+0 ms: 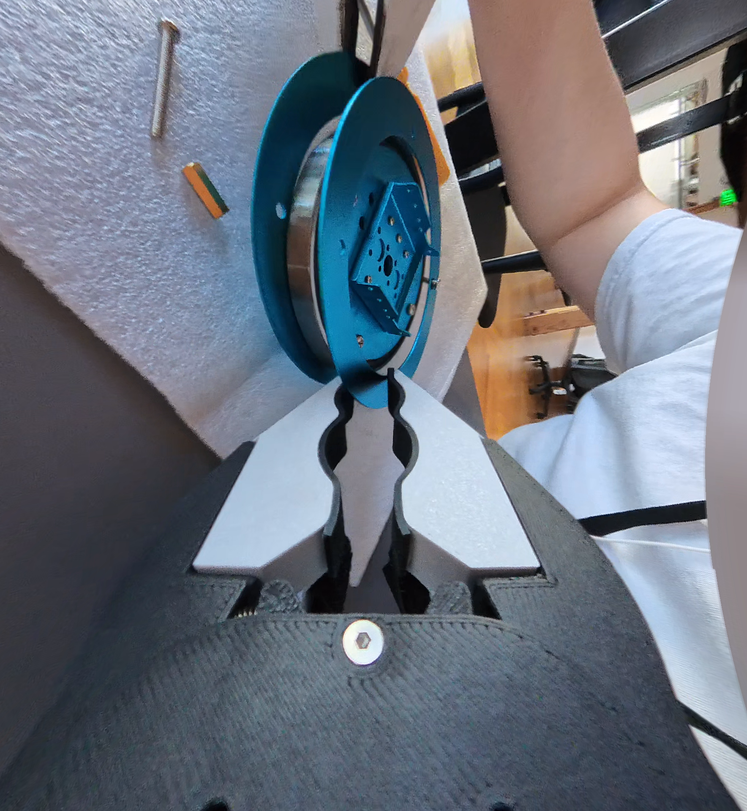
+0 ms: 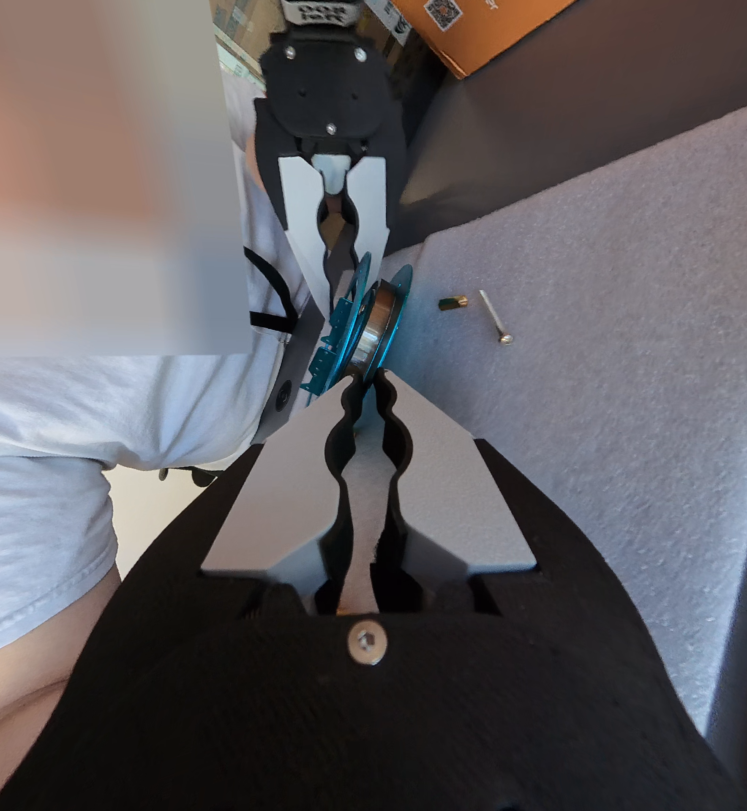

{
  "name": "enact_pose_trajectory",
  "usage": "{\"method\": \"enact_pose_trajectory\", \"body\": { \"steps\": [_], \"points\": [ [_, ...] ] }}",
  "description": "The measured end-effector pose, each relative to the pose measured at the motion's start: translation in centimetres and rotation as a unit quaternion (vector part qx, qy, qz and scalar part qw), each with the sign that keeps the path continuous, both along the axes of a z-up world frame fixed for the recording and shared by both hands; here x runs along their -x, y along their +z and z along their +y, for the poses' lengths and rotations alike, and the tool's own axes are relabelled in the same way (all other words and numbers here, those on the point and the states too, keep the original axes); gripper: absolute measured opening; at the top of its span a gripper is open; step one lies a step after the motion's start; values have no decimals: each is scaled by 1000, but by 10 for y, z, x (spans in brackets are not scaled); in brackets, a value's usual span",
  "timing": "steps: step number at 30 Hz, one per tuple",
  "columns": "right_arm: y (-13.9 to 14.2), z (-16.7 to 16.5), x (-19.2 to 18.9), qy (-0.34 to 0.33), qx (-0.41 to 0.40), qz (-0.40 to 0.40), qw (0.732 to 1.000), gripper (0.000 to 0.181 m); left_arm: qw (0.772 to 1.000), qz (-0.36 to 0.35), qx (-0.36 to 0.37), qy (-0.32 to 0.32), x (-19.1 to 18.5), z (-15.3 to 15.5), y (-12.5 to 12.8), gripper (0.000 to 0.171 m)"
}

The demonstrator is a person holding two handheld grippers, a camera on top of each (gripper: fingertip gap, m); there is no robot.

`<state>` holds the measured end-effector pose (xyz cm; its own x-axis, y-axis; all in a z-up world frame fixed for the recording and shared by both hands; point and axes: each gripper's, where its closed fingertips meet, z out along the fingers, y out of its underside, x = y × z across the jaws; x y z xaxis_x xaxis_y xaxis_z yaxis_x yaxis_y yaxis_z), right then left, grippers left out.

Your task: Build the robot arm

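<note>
Both the left tongs [image 1: 369,386] and the right tongs [image 2: 365,381], nearly closed, pinch opposite rims of the blue flanged bearing assembly [image 1: 354,237] above the foam sheet [image 1: 99,197], a long screw [image 1: 164,79] and brass standoff [image 1: 205,190] lying loose beside it.

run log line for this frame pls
left gripper: shut on blue disc assembly rim | right gripper: grips opposite rim | foam mat: screw, standoff
</note>
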<state>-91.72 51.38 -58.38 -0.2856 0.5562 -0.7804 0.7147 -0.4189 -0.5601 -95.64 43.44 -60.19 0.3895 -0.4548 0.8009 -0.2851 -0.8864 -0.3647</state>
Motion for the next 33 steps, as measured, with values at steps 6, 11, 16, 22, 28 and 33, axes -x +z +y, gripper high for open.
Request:
{"method": "enact_pose_trajectory", "body": {
  "steps": [6,11,16,22,28,33],
  "points": [
    [0,0,2,-3,-8,-1,1000,4,1000,-1,0,-8,1,1,-4,14],
    [4,-2,2,-11,-30,6,999,4,1000,-19,-7,3,3,1,-2,13],
    [5,-3,2,-17,-43,6,999,4,996,3,-81,34,11,12,2,14],
    [5,-4,2,-29,-57,5,998,4,989,26,-133,51,14,18,3,14],
    [7,-5,2,-41,-81,5,996,4,982,26,-175,70,15,20,8,20],
    [9,-7,3,-46,-93,8,995,4,977,49,-188,88,22,22,6,52]
  ]
}}
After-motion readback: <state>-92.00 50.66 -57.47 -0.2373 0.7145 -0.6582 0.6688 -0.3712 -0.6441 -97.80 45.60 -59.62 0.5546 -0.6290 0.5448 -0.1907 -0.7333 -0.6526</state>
